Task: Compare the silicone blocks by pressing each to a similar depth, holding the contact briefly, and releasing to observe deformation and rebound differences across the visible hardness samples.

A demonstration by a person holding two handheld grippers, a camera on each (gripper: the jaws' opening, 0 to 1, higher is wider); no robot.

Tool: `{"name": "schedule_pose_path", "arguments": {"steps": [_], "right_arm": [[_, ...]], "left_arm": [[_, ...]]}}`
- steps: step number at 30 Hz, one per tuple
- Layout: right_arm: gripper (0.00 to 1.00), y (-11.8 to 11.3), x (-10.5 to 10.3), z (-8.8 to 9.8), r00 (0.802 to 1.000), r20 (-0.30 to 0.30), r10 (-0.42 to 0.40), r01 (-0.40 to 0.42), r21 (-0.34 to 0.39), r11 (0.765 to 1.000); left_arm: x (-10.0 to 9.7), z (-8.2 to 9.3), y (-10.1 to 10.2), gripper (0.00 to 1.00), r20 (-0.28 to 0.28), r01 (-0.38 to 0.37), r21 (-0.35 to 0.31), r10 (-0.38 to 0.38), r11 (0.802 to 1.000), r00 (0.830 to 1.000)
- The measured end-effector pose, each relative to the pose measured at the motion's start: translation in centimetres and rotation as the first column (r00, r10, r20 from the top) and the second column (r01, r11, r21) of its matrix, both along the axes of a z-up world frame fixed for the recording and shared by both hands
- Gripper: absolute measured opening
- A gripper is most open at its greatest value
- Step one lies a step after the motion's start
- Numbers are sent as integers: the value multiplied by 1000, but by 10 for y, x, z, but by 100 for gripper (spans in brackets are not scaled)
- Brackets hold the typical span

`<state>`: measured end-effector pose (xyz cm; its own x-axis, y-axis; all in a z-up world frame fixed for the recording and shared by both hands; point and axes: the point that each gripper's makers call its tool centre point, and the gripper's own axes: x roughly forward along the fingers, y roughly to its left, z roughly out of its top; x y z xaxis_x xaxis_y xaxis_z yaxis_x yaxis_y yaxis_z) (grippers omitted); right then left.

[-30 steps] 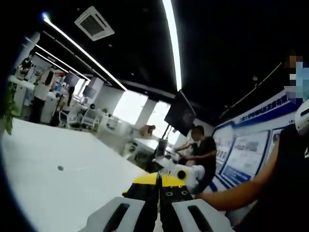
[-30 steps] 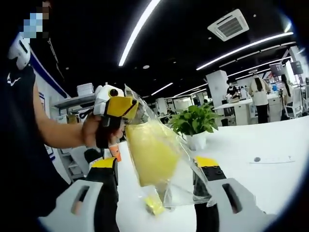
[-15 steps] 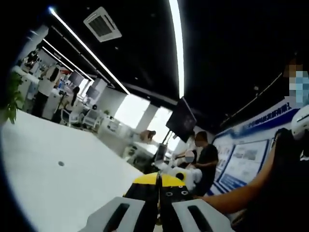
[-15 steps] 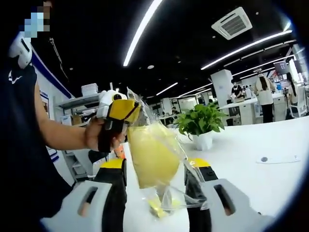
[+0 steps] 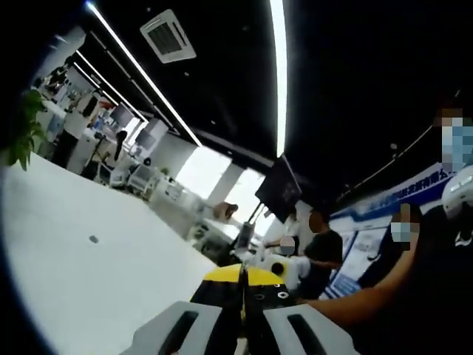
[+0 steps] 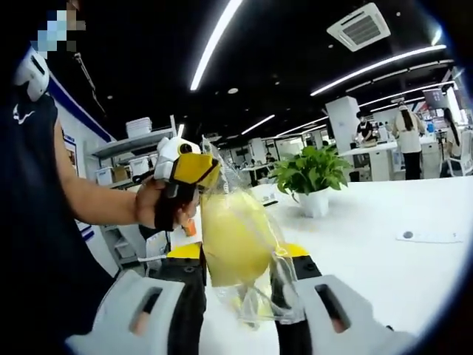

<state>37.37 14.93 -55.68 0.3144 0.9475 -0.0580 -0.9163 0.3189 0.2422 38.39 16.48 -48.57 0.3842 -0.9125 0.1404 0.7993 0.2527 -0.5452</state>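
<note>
Left gripper (image 5: pixel 243 285): jaws pressed together, yellow tips meeting; seen raised in the right gripper view, gripped by the person's left hand (image 6: pixel 157 209) on a bare forearm. Right gripper (image 6: pixel 238 270): jaws drawn in, a narrow gap between them (padded inner faces turned toward each other), pointing forward and upward.

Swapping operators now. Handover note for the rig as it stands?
Left claw: shut on the top edge of the clear bag, holding it up above the white table.
Right claw: around the bag's lower part, jaws against the yellow silicone block inside it; cannot tell how hard it presses.
Potted plant stands behind on the table.
Done: block bagged and lifted.
Left: hold, release, watch rebound; no other samples seen here.
</note>
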Motion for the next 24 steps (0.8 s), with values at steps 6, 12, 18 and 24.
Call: {"name": "schedule_pose_path", "arguments": {"steps": [6, 12, 18, 24], "right_arm": [[23, 3, -4, -6, 1000, -9, 20, -20, -18, 1000], [17, 4, -5, -4, 999, -35, 33, -34, -35, 999], [12, 2, -7, -7, 997, -70, 32, -35, -42, 998], [8, -2, -8, -14, 995, -90, 28, -36, -79, 996]], "left_arm": [[-1, -7, 4, 0, -6, -17, 11, 17, 1000, 1000], [4, -7, 5, 0, 8, -36, 37, 36, 999, 999], [4, -13, 2, 0, 37, -32, 92, 28, 995, 999], [0, -18, 0, 0, 111, -22, 131, 7, 991, 994]]}}
